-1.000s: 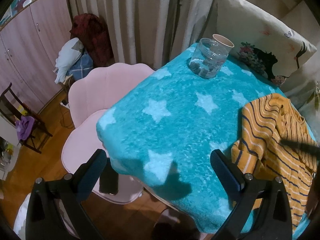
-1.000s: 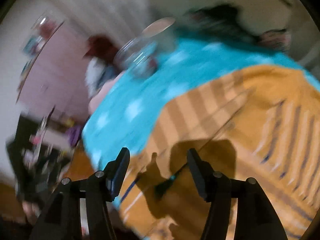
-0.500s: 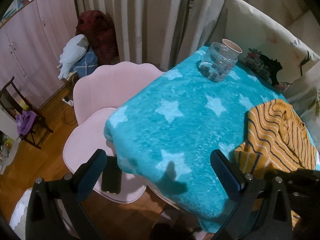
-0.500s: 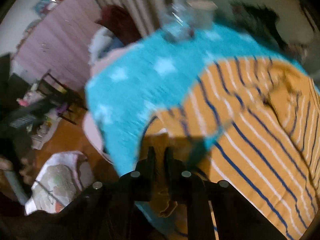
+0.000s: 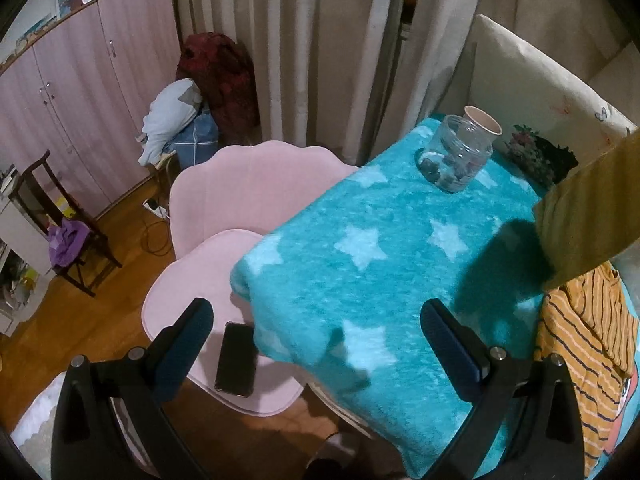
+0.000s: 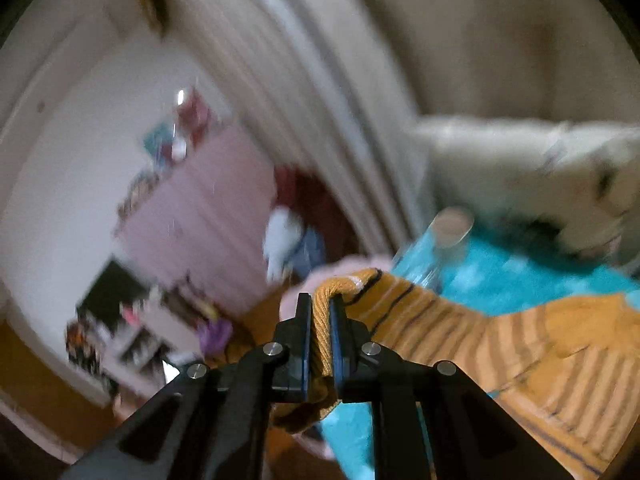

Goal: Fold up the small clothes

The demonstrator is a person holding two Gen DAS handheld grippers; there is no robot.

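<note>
- Right gripper [image 6: 319, 312]: we saw its jaws pressed together on a thick ribbed edge of the striped shirt [image 6: 520, 344], pinching it between the two black pads.
- The cloth ran from that pinch down and to the right, draping toward the blue blanket [image 6: 500, 276]; the right wrist view was heavily blurred, so we could not tell which hem or cuff was held.
- Left gripper [image 5: 316, 340]: jaws spread wide, nothing between them, hovering above the near left corner of the table, over the blanket [image 5: 360, 248] with white stars.
- In the left wrist view the shirt [image 5: 588, 336] lay at the right edge of the table, bunched, orange with dark stripes; part of it hung past the near edge.
- A plain mustard band of fabric [image 5: 592, 208] crossed the right side of that view, above the bunched shirt, lifted off the blanket and casting a dark shadow on it. We took it for the raised part of the same shirt, though no stripes showed on it.
- Glass jar [image 5: 456, 160] stood at the far edge of the table, dark bits at its bottom; a paper cup [image 5: 482, 120] stood just behind it, touching or nearly so.
- A floral pillow [image 5: 540, 120] leaned behind the far right corner.
- Pink chair [image 5: 240, 208] sat just beside the table's left edge; a black phone [image 5: 236, 360] lay flat on its seat, near the blanket's hanging corner.
</note>
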